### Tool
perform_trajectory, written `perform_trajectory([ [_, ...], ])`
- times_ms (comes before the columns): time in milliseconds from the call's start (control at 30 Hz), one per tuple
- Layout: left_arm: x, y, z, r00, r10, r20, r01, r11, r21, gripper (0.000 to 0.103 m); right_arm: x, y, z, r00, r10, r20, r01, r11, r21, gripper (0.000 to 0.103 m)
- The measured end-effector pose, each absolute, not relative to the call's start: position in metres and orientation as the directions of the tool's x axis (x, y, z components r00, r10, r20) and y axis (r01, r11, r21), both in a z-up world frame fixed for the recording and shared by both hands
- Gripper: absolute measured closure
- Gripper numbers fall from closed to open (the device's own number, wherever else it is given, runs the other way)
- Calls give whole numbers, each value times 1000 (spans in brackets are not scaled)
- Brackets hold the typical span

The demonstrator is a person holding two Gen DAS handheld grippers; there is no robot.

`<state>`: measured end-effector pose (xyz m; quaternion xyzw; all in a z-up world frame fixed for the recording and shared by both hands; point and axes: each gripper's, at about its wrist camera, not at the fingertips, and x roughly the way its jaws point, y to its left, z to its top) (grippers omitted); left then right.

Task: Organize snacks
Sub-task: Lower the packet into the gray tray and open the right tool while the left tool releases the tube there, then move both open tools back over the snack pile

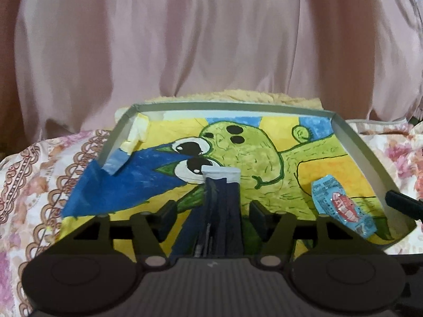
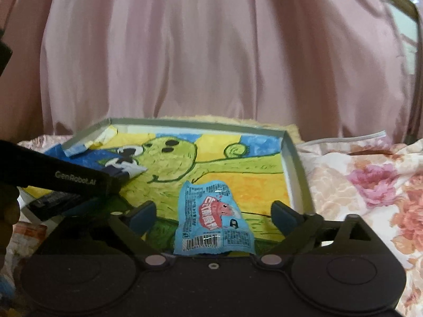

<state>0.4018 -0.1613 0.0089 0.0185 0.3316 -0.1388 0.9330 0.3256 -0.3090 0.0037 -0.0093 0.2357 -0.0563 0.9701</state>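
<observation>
Left tool (image 1: 210,206): pads apart, long dark navy snack packet (image 1: 220,198) lying between, untouched by either pad. Right tool (image 2: 212,215): spread wide, flat light-blue snack sachet with red lettering (image 2: 212,216) between, clear of both pads. Both snacks lying inside shallow grey cardboard tray (image 2: 296,169) lined with green-and-yellow cartoon drawing (image 1: 264,153), on floral bedspread (image 2: 370,190).

Two snack packets (image 2: 214,216) (image 1: 220,206) lie in the tray (image 2: 296,169).
</observation>
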Motion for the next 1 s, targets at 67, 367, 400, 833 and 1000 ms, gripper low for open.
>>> perform_trajectory([
  [67,393,-155,14,759,-245,-604,261,963,-62,26,318,-307,7,891,-122,-437,116,992,-39,4],
  [367,337,-128,37,825,-234,-515,235,970,-64,7,272,-289,25,917,-131,-376,131,991,-26,1],
  [400,329,-125,39,830,-231,-507,232,971,-62,6,264,-286,27,920,-132,-369,129,991,-32,1],
  [833,209,-107,54,852,-225,-473,244,969,-21,1,149,-258,45,934,-125,-335,118,992,-42,1],
  [1000,174,-99,50,845,-221,-486,242,970,-19,1,110,-246,50,936,-129,-327,115,991,-61,1],
])
